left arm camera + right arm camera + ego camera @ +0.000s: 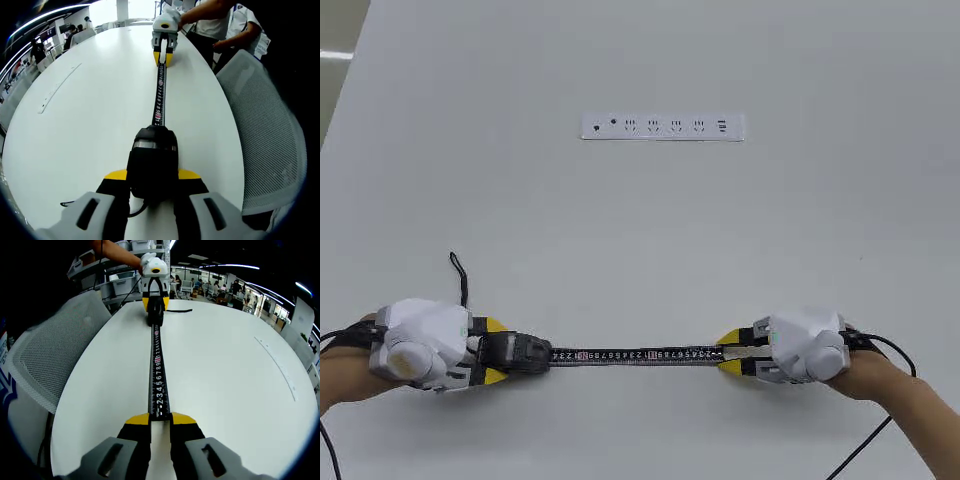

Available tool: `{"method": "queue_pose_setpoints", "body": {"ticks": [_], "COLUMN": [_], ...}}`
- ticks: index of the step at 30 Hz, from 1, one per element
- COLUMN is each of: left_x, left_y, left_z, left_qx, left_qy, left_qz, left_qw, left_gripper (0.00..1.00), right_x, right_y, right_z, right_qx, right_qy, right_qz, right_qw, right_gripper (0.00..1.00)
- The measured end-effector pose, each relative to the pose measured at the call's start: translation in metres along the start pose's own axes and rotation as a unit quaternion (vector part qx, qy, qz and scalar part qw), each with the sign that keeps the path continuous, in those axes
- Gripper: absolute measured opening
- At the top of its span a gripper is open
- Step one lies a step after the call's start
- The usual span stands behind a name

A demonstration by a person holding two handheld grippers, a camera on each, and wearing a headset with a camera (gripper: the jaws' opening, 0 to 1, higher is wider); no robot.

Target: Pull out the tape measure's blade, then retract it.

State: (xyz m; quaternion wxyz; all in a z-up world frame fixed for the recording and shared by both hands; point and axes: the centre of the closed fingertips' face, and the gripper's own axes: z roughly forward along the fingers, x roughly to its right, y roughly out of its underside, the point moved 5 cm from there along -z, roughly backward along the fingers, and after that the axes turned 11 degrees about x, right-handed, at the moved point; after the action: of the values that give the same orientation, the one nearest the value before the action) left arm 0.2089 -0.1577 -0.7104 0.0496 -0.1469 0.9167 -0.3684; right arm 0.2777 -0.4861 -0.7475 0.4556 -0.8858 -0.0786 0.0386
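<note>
The black tape measure case [525, 353] lies at the near left of the white table, held by my left gripper [492, 352], which is shut on it. In the left gripper view the case [153, 162] sits between the yellow-tipped jaws. The dark blade [635, 355] with white numerals runs out to the right, flat just above the table. My right gripper [728, 353] is shut on the blade's end. In the right gripper view the blade [158, 375] leads from my right gripper [160, 422] to the case [155, 307] far ahead. A black wrist strap [459, 276] trails behind the case.
A white power strip [663, 127] lies flat at the far middle of the table [640, 230]. Cables trail from both grippers off the near edge. A grey mesh chair [265, 130] stands beside the table. People sit at desks in the background.
</note>
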Motion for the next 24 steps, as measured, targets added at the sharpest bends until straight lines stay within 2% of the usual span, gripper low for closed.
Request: {"method": "queue_pose_setpoints", "body": {"ticks": [9, 15, 24], "left_x": [-0.001, -0.0014, -0.0057], "left_y": [0.0051, 0.008, 0.0105], "left_z": [0.0005, 0.0012, 0.0014], "left_qx": [-0.002, -0.007, -0.006], "left_qy": [0.006, 0.01, 0.0], "left_qz": [0.004, 0.025, 0.032], "left_qw": [1.0, 0.9996, 0.9995], "left_gripper": [0.3, 0.31, 0.37], "right_x": [-0.0024, -0.0046, -0.0074], "right_y": [-0.0024, -0.0018, -0.0023], "right_z": [0.0004, 0.0006, 0.0008], "right_qx": [-0.008, -0.015, -0.027], "right_qy": [-0.002, -0.006, -0.008], "right_qz": [-0.007, -0.012, -0.014], "right_qw": [0.9999, 0.9998, 0.9995], "right_gripper": [0.13, 0.13, 0.17]}}
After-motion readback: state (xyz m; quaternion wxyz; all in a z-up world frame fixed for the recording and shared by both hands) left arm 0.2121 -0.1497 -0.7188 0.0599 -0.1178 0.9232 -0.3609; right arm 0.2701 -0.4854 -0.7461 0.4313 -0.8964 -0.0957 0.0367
